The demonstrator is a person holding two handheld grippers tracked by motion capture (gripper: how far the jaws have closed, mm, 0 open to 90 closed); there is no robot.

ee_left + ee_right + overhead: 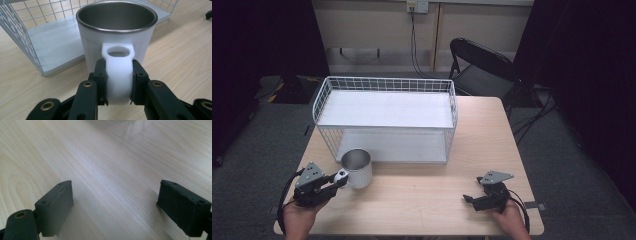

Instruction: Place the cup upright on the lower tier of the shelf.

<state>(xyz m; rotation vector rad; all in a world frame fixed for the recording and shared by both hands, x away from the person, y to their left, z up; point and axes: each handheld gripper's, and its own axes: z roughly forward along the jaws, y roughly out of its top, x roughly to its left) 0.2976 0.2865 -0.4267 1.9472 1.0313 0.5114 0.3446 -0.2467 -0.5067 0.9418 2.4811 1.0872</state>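
A recording studio or lab set-up. A pale wooden table (427, 190) stands on grey carpet, ringed by black curtains (257, 35). Behind it are a folding chair (479, 67) and a wall socket (417, 6).

Legible text: none. No label, brand, number or sign reads on the mug (117, 32), rack (384, 117) or table (427, 190).

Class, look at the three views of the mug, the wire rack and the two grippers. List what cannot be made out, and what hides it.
- Mug base: left gripper view, hidden behind its white handle and the left gripper shut on that handle.
- Mug's inside bottom: high view, too small and dark.
- Wire rack lower shelf, rear part: high view, covered by the upper shelf.
- Right gripper body: right gripper view, cut off by the bottom edge.
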